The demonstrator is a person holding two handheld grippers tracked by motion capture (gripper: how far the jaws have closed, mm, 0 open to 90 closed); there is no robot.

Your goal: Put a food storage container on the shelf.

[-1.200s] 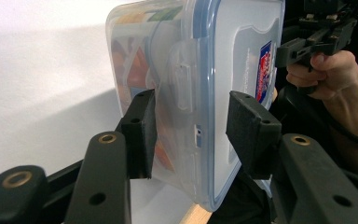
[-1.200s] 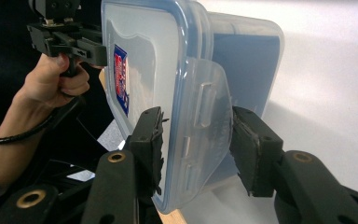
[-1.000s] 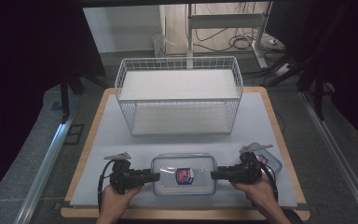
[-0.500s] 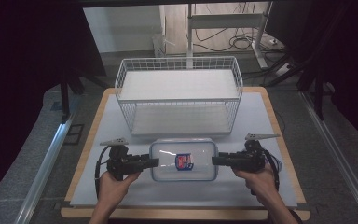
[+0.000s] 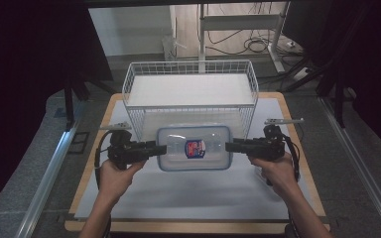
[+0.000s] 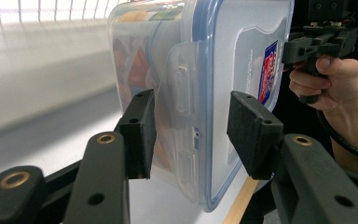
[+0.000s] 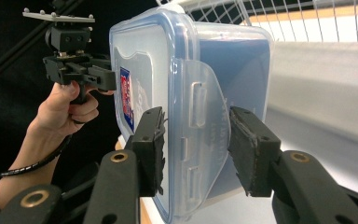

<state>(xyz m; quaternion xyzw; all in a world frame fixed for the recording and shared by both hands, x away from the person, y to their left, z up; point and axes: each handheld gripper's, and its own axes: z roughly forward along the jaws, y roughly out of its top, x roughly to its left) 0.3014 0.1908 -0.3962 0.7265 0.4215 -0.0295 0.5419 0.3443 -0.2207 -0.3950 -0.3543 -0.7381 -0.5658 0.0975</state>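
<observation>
The lidded plastic container (image 5: 194,148) is held clear of the counter (image 5: 188,198), level, just in front of the white wire basket (image 5: 191,89), which appears to be its destination. It is gripped at its 2 short ends, so that the load is balanced and the lid stays uppermost. The left gripper (image 5: 159,148) is clamped on the container's left end; in the left gripper view, its pads (image 6: 140,133) are seen part-way apart, straddling the latch flap, 1 on the lid side and 1 on the base side. The right gripper (image 5: 230,146) is clamped likewise on the opposite end (image 7: 198,121). A lift over the basket's near wall is judged to be needed next.
</observation>
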